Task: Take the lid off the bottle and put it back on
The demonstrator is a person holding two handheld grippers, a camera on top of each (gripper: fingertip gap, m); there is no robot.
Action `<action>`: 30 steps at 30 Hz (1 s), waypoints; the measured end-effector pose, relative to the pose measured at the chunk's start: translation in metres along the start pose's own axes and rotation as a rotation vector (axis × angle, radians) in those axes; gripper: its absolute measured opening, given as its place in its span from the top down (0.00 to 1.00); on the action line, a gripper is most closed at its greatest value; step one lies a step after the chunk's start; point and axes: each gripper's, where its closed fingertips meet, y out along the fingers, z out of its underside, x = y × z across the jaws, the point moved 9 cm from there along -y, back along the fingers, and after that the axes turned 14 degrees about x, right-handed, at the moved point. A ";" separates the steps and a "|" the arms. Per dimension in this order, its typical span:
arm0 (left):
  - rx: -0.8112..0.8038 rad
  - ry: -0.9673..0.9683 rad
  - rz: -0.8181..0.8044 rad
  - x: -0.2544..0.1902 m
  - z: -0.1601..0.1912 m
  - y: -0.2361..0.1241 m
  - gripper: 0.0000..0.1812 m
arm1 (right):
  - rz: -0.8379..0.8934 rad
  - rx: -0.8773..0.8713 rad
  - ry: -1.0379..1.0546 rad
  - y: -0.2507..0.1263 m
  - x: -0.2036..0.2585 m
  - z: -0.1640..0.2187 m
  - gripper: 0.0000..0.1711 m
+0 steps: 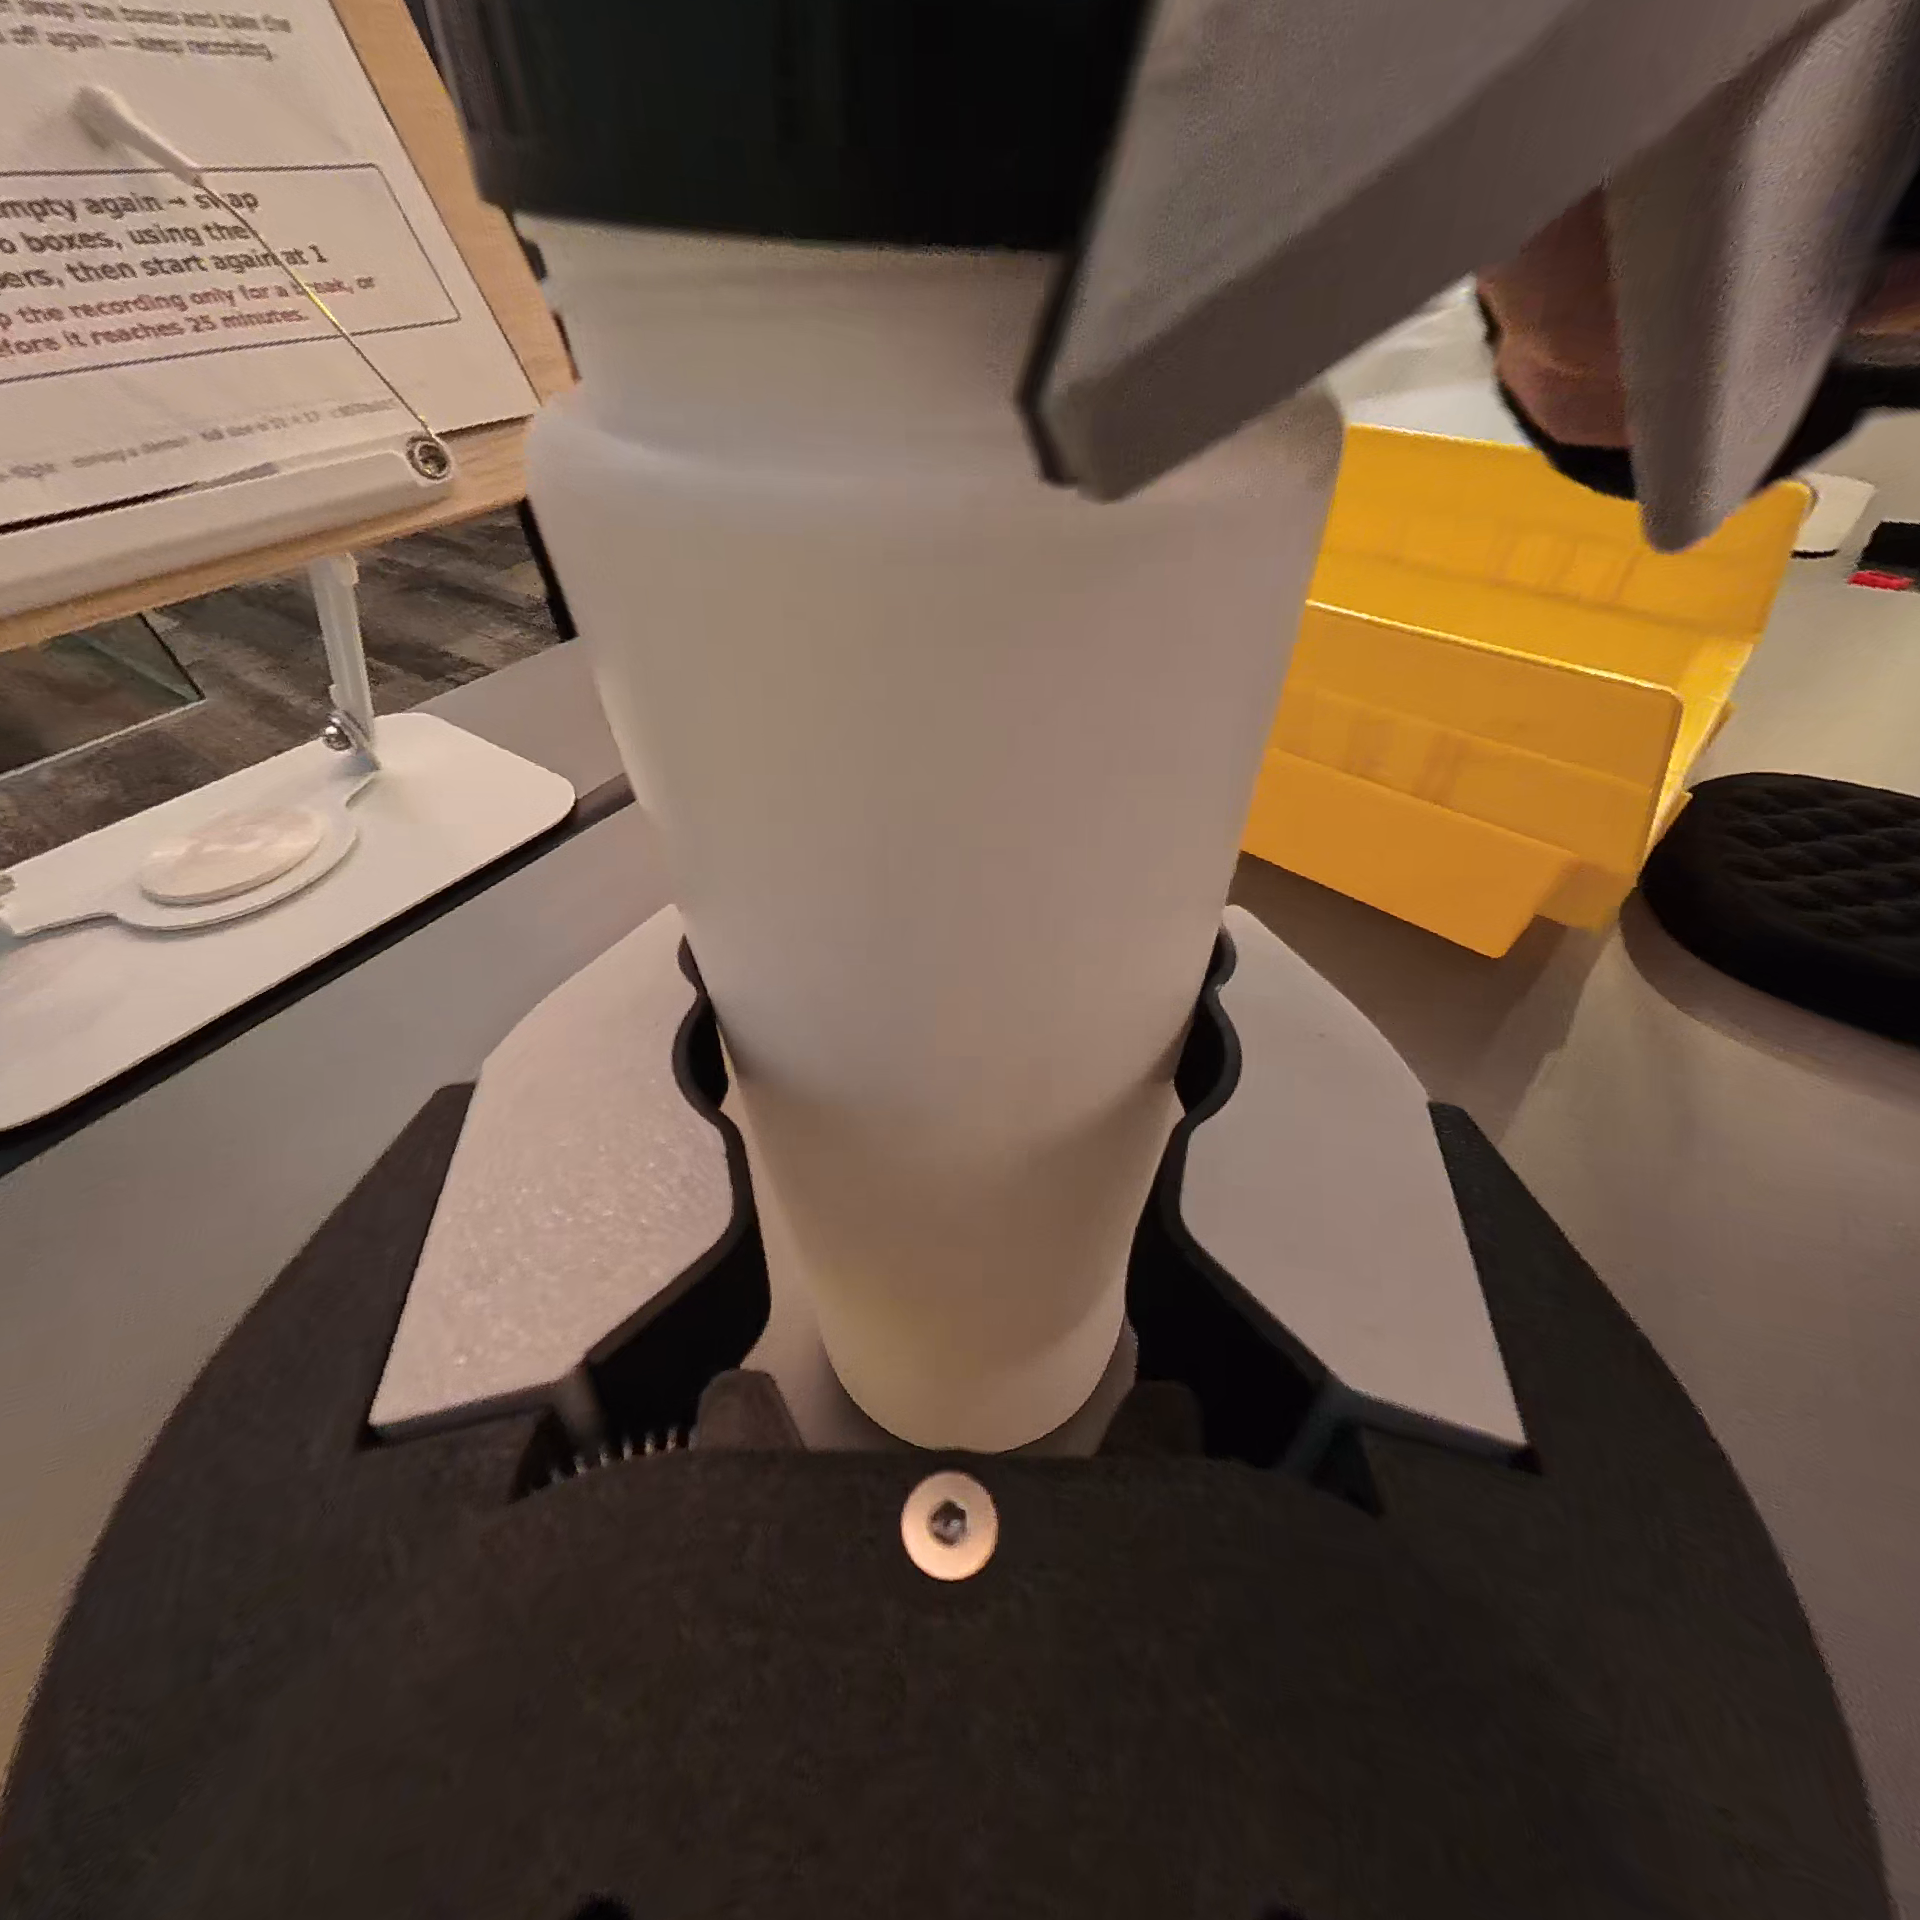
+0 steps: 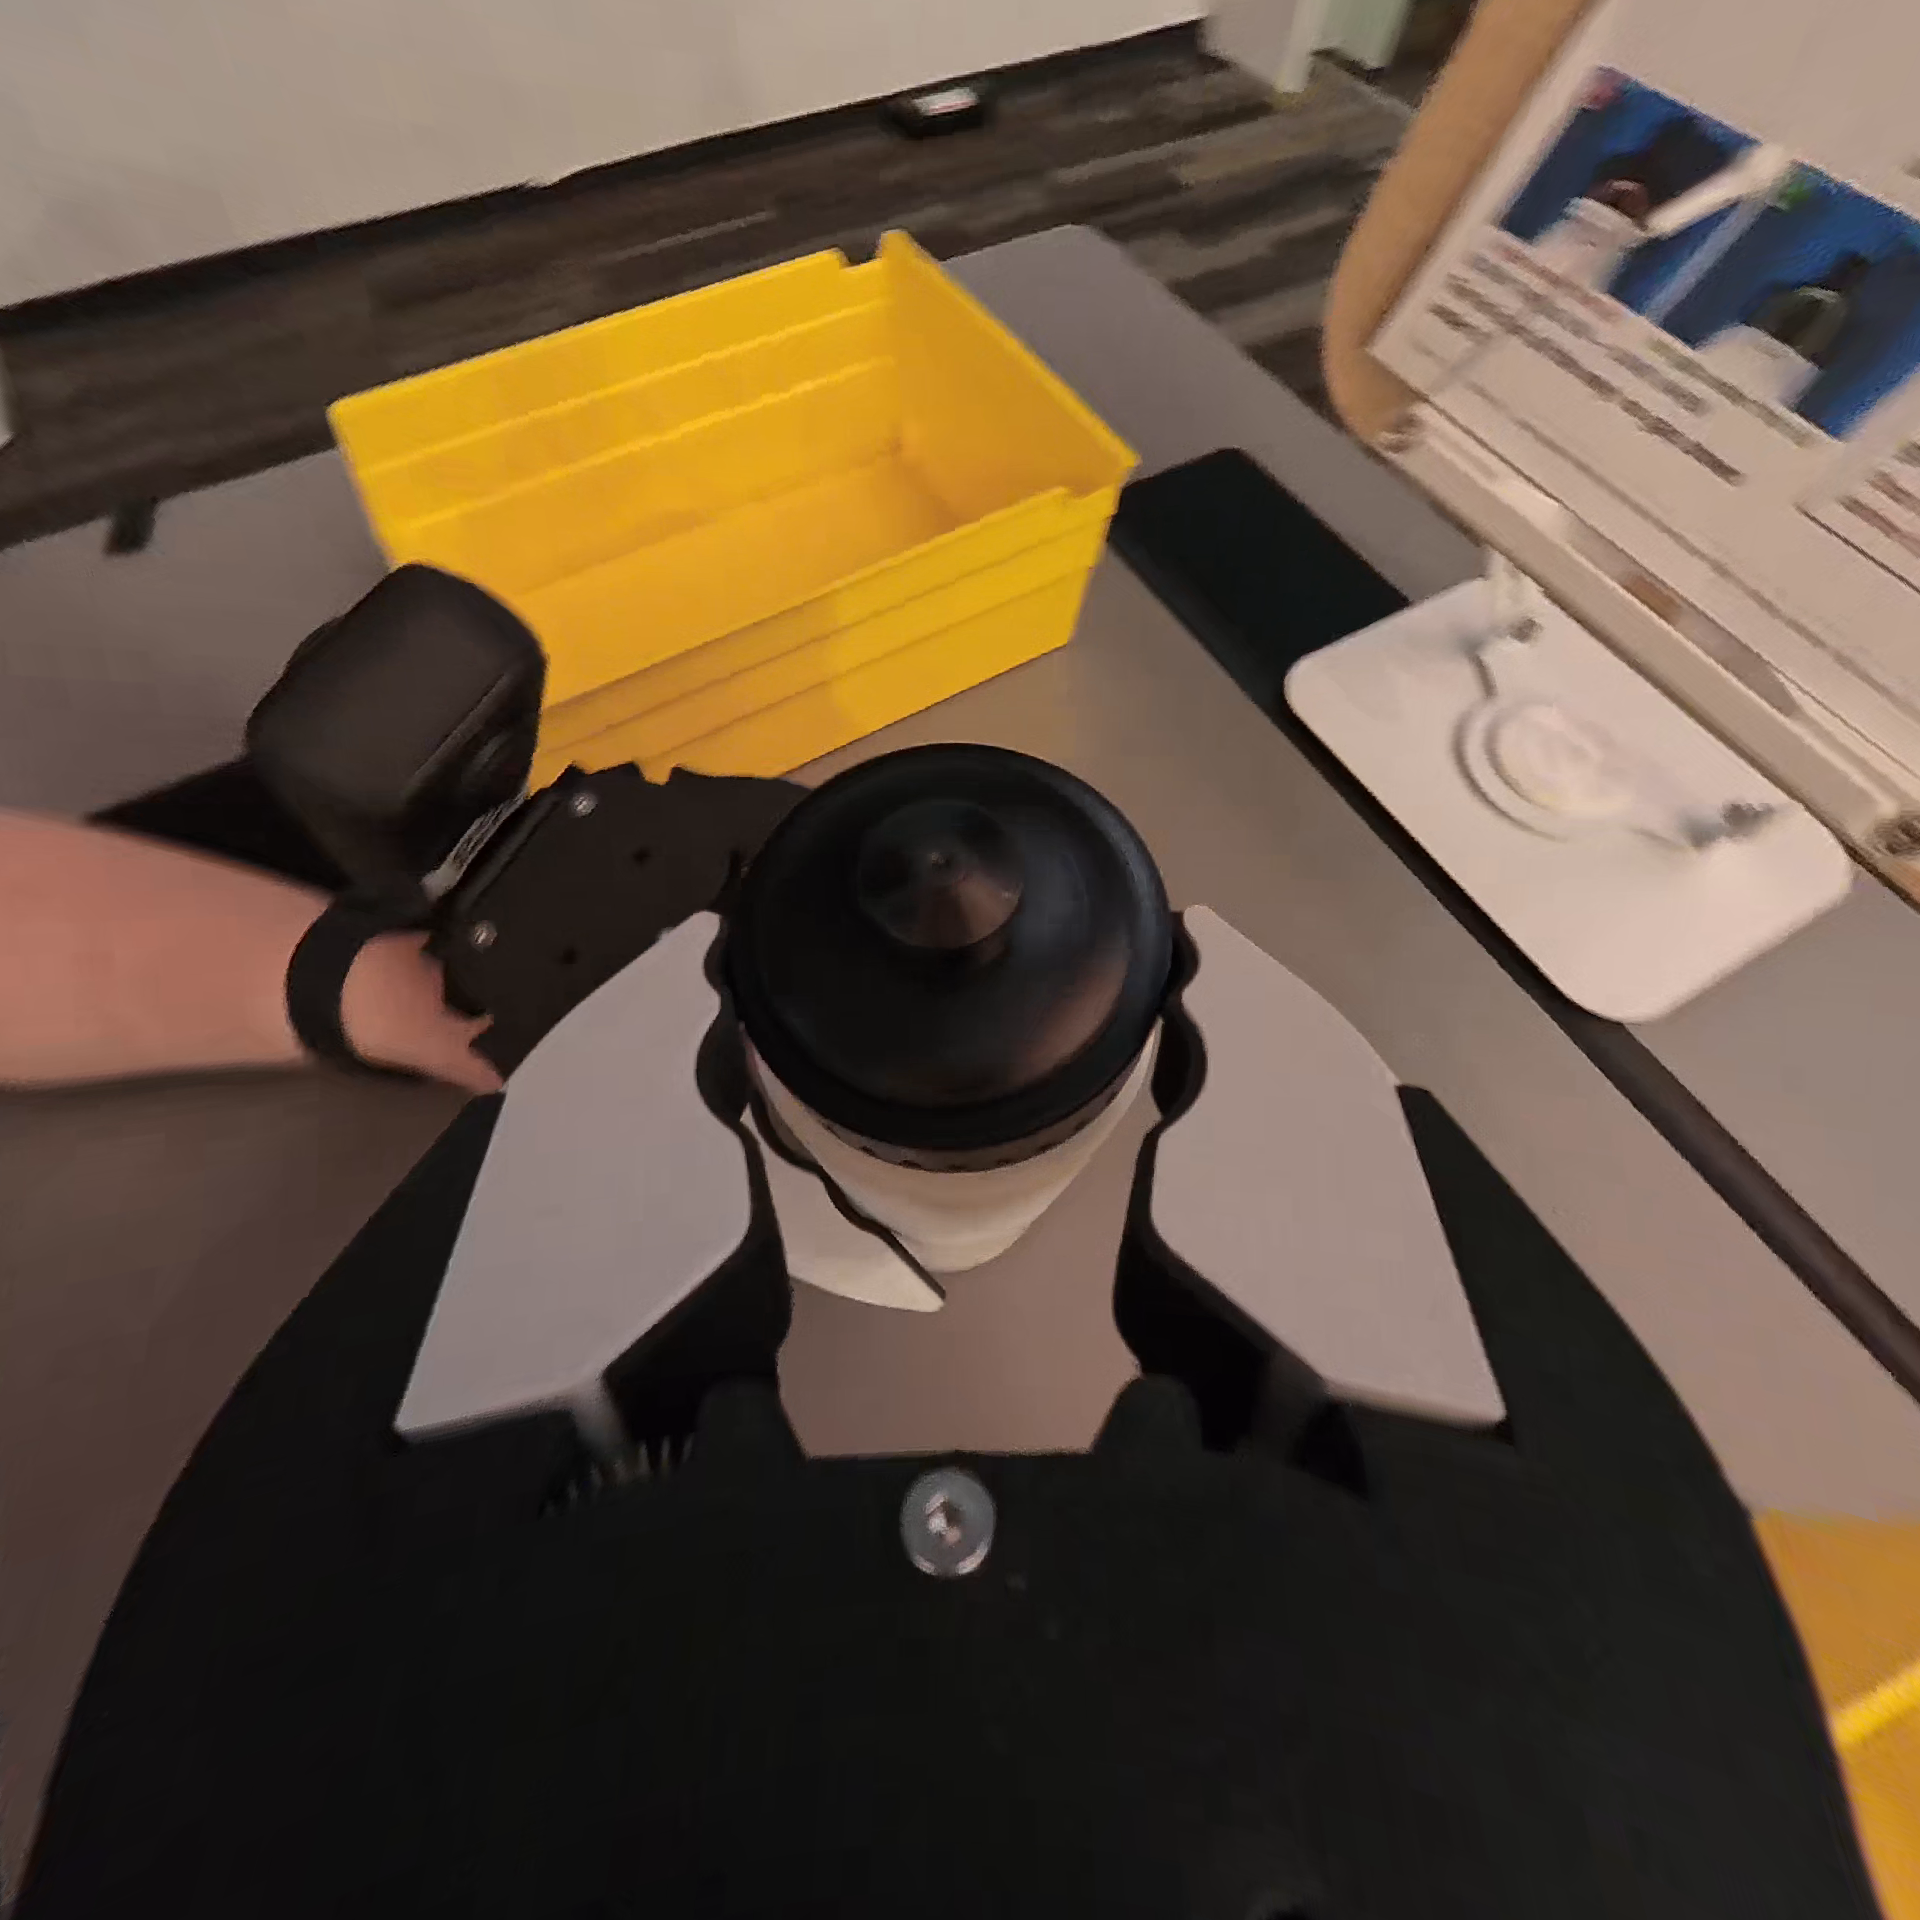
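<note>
Grey table (image 2: 1195, 748) is carrying everything. Yellow bin (image 2: 727, 488) is sitting beyond the right gripper, open side up; in the left wrist view it is lying right of the bottle. Board stand with a white base (image 2: 1558, 810) is standing to the right gripper's right, near the table edge, limiting room there. White bottle (image 1: 935, 779) is standing upright between the left gripper's fingers. Left gripper (image 1: 956, 977) is clamping the bottle's lower body, both pads pressing its sides. Right gripper (image 2: 951, 977) is coming from above, jaws part-way apart and closing on the black lid (image 2: 945, 935), pads touching or just beside its rim; firm grip, cannot tell. Lid is sitting on the bottle neck. A hand (image 2: 208, 945) is holding the left gripper, left of the lid.
</note>
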 end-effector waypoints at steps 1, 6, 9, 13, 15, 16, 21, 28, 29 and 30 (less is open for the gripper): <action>0.001 0.004 -0.003 -0.001 0.000 0.000 0.52 | 0.033 -0.001 0.022 0.000 0.003 0.000 0.55; -0.005 0.014 0.039 0.001 0.001 -0.001 0.52 | 0.055 0.213 -0.251 -0.017 -0.002 -0.014 0.51; -0.011 0.022 0.073 0.004 0.002 -0.001 0.52 | 0.074 0.321 -0.649 -0.030 -0.005 -0.029 0.46; -0.011 0.032 0.106 0.006 0.002 -0.002 0.52 | -0.091 0.474 -0.764 -0.027 -0.003 -0.046 0.46; -0.011 0.032 0.109 0.006 0.003 -0.002 0.52 | -0.120 0.572 -0.780 -0.019 -0.005 -0.051 0.47; -0.011 0.033 0.109 0.006 0.003 -0.003 0.52 | -0.126 0.606 -0.786 -0.015 -0.005 -0.053 0.48; 0.001 0.031 0.093 0.005 0.002 -0.002 0.52 | -0.142 0.691 -0.706 -0.006 -0.004 -0.055 0.57; 0.036 -0.027 -0.002 0.007 0.000 -0.002 0.52 | 0.000 0.674 -0.116 -0.004 -0.004 -0.046 0.57; 0.037 -0.031 -0.007 0.007 0.000 -0.001 0.52 | 0.020 0.639 -0.030 -0.003 -0.002 -0.043 0.57; 0.038 -0.031 -0.009 0.007 0.000 -0.001 0.52 | 0.040 0.604 0.013 -0.002 -0.001 -0.041 0.56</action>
